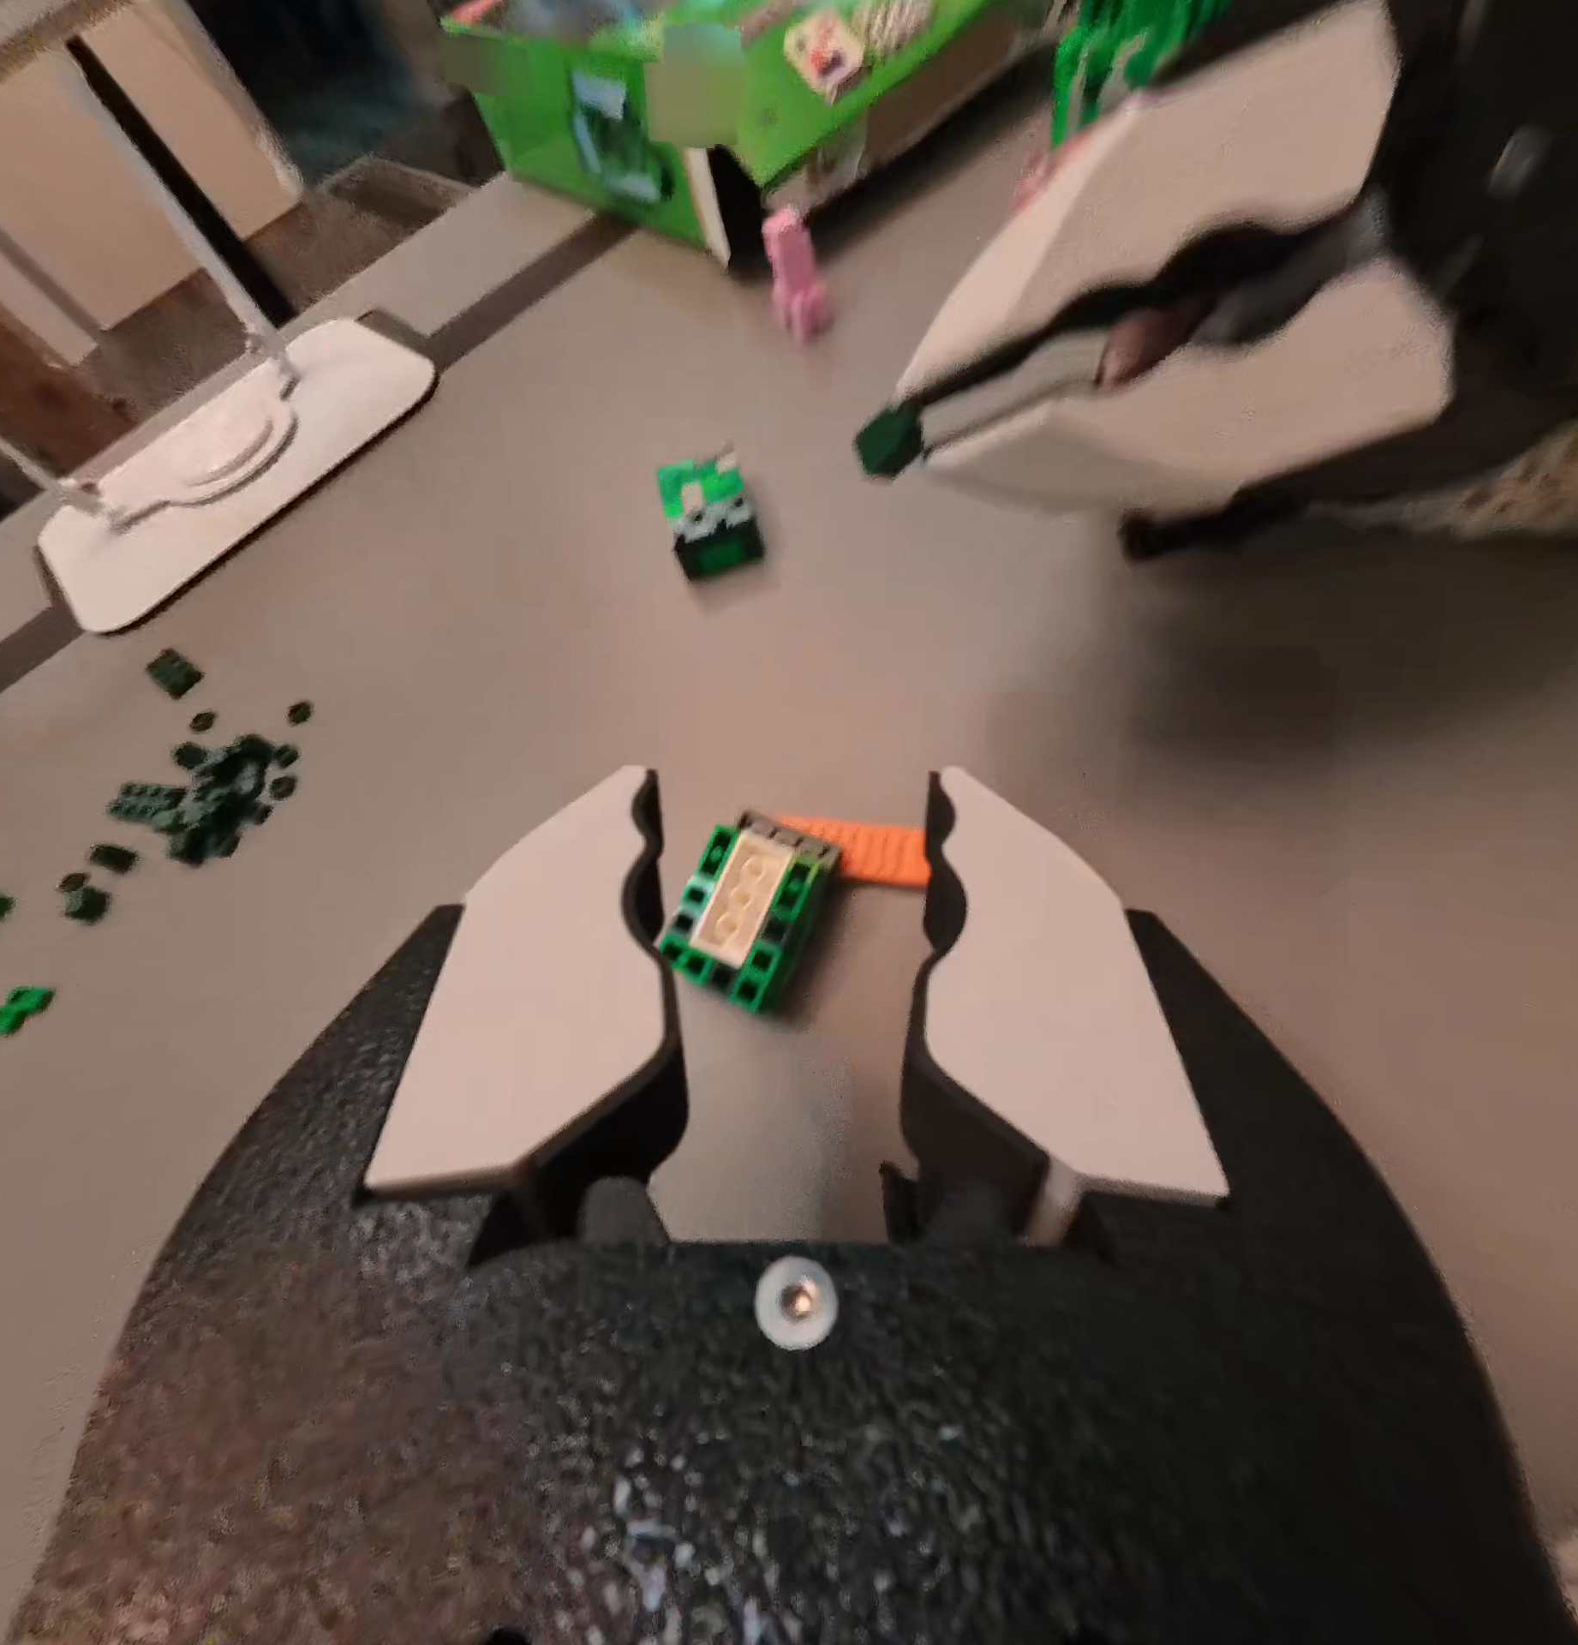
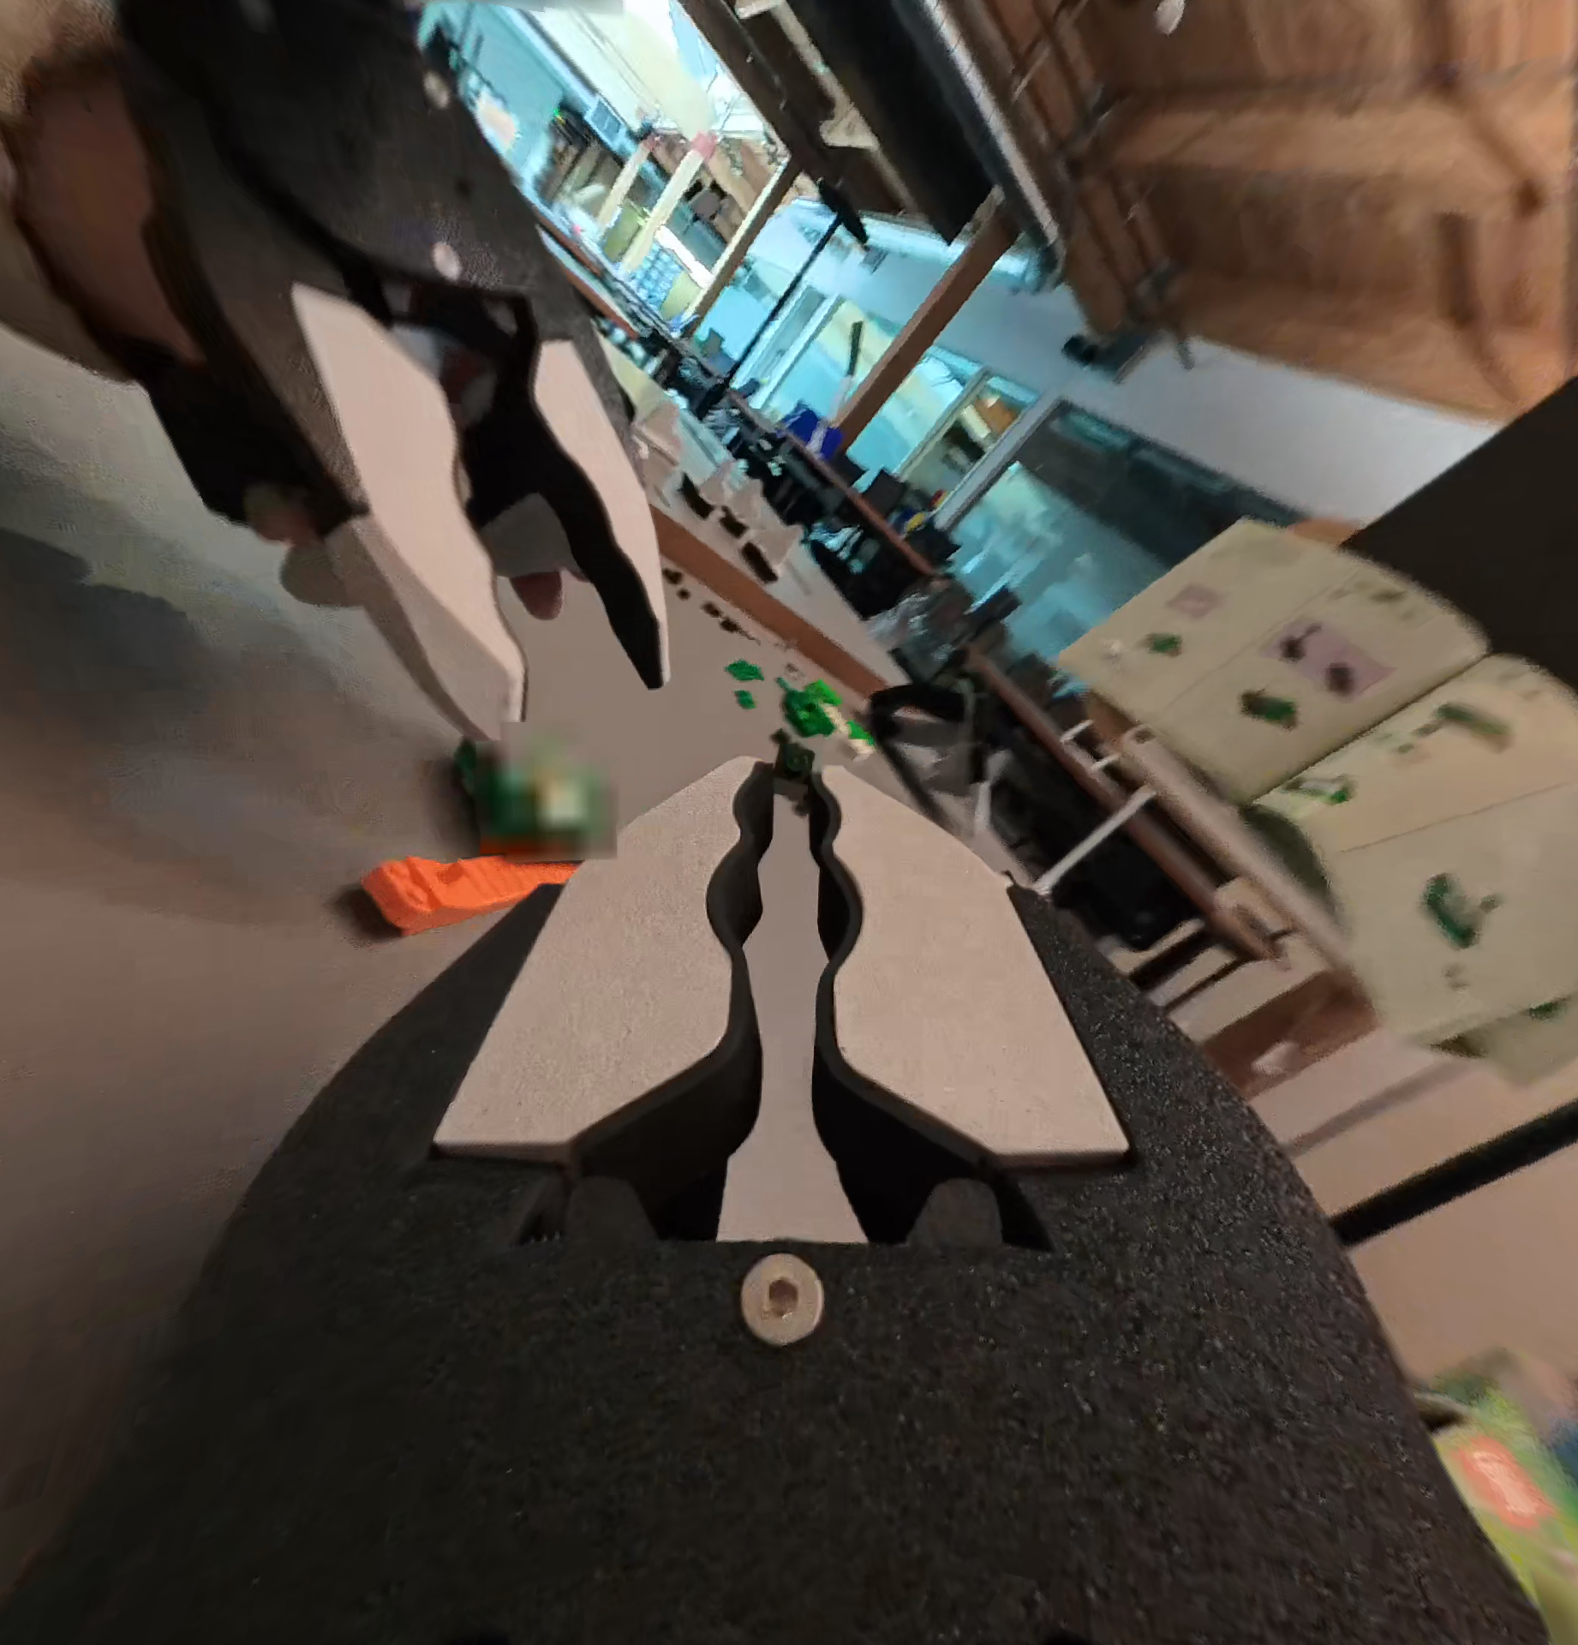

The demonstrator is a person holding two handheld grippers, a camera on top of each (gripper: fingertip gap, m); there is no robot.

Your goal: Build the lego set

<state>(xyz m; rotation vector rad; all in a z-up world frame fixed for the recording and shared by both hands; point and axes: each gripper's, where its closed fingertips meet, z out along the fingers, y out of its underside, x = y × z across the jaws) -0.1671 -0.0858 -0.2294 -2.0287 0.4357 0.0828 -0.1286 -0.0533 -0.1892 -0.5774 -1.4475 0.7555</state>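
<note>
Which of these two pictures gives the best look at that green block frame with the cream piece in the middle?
The left wrist view: the green frame with its cream centre lies sharp between the open left gripper fingers. In the right wrist view it is a mosaic-covered green smudge beside the orange tool.

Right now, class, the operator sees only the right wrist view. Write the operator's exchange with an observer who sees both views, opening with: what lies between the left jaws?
Observer: A green frame build with a cream plate in its middle lies flat on the table. It sits between the open jaws of the left gripper and is not gripped.
Operator: What is my own gripper carrying?
Observer: The right gripper pinches a dark green piece at its tips, up off the table.
Operator: Anything beyond the build?
Observer: A green patterned block sits alone farther out on the table.
</note>
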